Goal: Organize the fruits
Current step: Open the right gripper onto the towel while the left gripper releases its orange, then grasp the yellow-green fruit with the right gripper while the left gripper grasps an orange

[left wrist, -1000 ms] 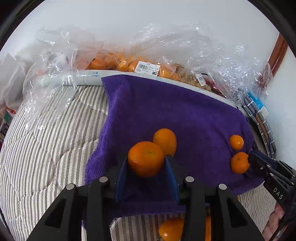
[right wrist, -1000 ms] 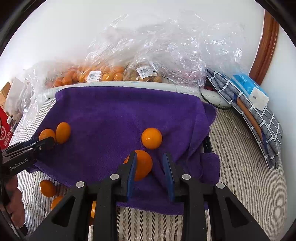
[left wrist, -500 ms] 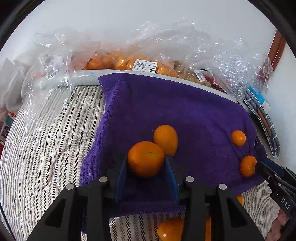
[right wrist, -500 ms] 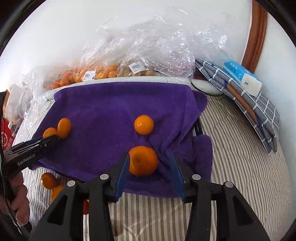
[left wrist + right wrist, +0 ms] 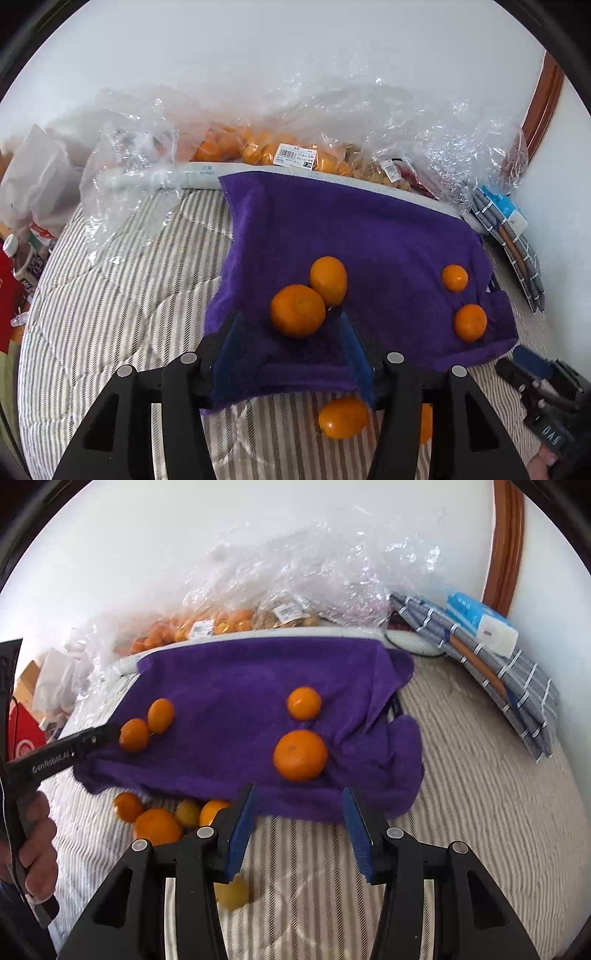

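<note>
While four oranges sit on the purple towel (image 5: 369, 236), more wait on the striped bed (image 5: 480, 812) just off its near edge. In the left view, a round orange (image 5: 297, 311) lies right in front of the left tongs (image 5: 291, 354), a little past the tips and in line with the gap. An egg-shaped orange (image 5: 328, 280) touches it on the far side, with its long way pointing away from the tongs and a bit to the left. The left tongs are spread wide and grip nothing.

In the right view, a big orange (image 5: 300, 755) lies on the towel straight ahead of the right tongs (image 5: 299, 823), past the blue tips and apart from them. A smaller orange (image 5: 304, 703) sits farther back, near the big one but not touching it. The right tongs are also spread wide and grip nothing.

Each pair has its own two oranges close by, so neither needs to cross over. The loose oranges (image 5: 157, 825) on the bed lie to the left of the right tongs, near the towel's edge, and look like the next ones to fetch. One pale yellow fruit (image 5: 231, 891) lies by itself under the right tongs. Round fruit can roll on the soft bed, so a grab should come straight down over it.

Bags of fruit (image 5: 258, 147) sit at the back by the wall.
</note>
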The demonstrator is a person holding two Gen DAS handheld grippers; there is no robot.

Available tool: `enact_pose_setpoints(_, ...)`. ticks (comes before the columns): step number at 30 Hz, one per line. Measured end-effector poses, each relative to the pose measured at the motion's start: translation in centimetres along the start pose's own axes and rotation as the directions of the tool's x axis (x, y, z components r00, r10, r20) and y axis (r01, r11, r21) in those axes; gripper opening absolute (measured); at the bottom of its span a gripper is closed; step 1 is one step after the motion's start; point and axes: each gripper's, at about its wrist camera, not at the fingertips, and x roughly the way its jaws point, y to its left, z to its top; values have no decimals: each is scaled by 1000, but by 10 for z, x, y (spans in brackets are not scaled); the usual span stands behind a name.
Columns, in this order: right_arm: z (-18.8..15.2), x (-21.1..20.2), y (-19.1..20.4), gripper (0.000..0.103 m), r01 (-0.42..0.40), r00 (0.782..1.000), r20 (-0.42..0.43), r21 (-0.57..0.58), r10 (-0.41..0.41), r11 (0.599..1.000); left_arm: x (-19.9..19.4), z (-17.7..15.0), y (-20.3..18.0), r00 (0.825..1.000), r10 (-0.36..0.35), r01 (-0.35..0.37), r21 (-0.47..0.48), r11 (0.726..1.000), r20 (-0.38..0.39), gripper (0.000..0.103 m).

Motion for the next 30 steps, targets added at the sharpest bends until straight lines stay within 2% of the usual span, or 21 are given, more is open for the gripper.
enact_pose_setpoints(5, -30, -6, 22, 48, -82, 996, -34, -57, 80, 995, -22, -13, 9, 1000, 4, -4, -15, 1000, 15, 56)
enact_pose_setpoints(8, -49, -3, 34, 47, -101, 994, -60, -82, 96, 992, -30, -23, 14, 1000, 8, -8, -15, 1000, 15, 56)
enact_pose_setpoints(13, -69, 11, 39, 34, -104, 991, -94, -69, 97, 992, -36, -42, 20, 1000, 26, -26, -16, 1000, 6, 56)
enact_pose_setpoints(15, -72, 9, 42, 28, -81, 995, -62, -92, 76, 992, -34, -49, 22, 1000, 24, -24, -23, 999, -5, 56)
enact_pose_setpoints(17, -73, 8, 43, 28, -81, 996, -48, -104, 77, 991, -28, -54, 20, 1000, 17, -17, -23, 1000, -11, 56)
enact_pose_setpoints(24, -67, 1, 13, 28, 17, 999, 36, -107, -14, 994, -8, -71, 7, 998, -59, 59, -19, 998, -37, 56)
enact_pose_setpoints(30, -63, 11, -18, 28, -8, 1000, 22, -15, 9, 1000, 4, -72, -6, 996, -86, 86, -6, 996, -33, 56)
